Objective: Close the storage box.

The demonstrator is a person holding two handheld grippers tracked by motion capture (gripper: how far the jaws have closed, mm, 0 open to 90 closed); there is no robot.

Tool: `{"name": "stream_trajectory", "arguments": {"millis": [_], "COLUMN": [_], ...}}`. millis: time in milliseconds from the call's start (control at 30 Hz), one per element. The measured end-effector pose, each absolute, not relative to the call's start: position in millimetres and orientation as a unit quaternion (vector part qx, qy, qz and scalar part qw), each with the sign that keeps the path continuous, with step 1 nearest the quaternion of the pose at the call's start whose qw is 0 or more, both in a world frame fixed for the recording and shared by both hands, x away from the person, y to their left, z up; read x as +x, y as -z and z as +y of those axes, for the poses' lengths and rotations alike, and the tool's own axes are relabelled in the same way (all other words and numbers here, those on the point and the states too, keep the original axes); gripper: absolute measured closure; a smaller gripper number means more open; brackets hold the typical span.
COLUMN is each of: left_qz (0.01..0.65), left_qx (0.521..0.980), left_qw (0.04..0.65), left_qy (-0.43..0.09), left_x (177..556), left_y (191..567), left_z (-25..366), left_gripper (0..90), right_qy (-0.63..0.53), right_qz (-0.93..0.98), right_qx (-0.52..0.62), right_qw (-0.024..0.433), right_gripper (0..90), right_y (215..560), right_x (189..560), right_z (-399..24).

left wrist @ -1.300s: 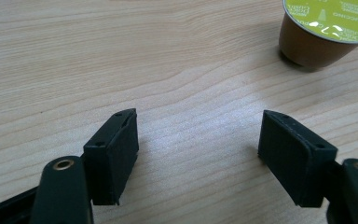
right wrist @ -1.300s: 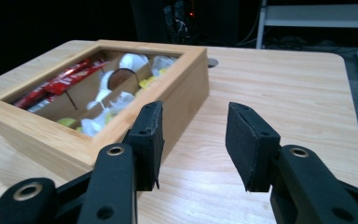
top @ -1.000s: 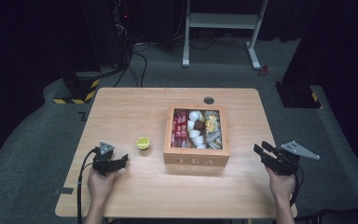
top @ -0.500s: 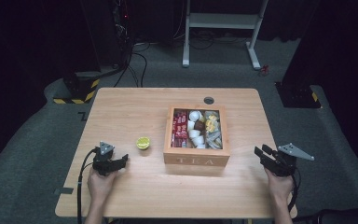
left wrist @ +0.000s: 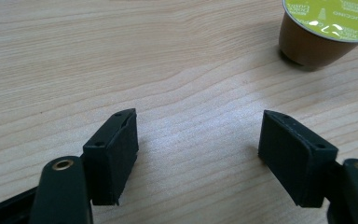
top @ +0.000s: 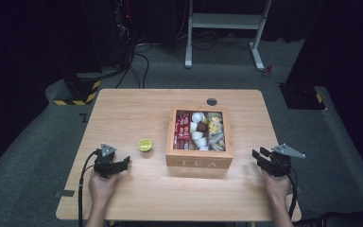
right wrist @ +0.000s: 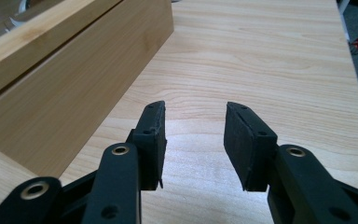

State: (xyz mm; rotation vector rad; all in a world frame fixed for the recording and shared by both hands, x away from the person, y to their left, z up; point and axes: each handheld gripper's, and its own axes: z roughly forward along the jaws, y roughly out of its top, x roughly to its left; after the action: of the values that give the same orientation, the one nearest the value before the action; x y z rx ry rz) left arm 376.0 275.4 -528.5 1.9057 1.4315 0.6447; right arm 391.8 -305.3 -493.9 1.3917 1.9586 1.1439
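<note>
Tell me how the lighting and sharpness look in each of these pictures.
High view: table lit, surroundings dark, image soft. Left gripper view: sharp wood grain, capsule cut off by the frame edge, glare on its lid. Right gripper view: tea box slightly soft, tongs crisp.

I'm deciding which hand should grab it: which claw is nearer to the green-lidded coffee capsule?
Left. The left claw sits just short of the coffee capsule, on its near-left side; the right claw is far off, beyond the tea box.
</note>
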Motion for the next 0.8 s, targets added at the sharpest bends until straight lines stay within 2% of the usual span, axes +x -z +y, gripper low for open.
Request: {"name": "stream_trajectory", "arguments": {"millis": [800], "left_qz": [0.547], "left_qx": [0.729], "left_qw": [0.33], "left_qy": [-0.246], "left_x": [376.0], "left_y": [528.5], "left_z": [275.5], "left_gripper": [28.9], "right_qy": [-0.351], "right_qz": [0.754], "right_qx": [0.499], "right_qw": [0.243], "right_gripper": [57.2], "right_y": [516.4], "right_x": [408.2], "right_z": [-280.3]}}
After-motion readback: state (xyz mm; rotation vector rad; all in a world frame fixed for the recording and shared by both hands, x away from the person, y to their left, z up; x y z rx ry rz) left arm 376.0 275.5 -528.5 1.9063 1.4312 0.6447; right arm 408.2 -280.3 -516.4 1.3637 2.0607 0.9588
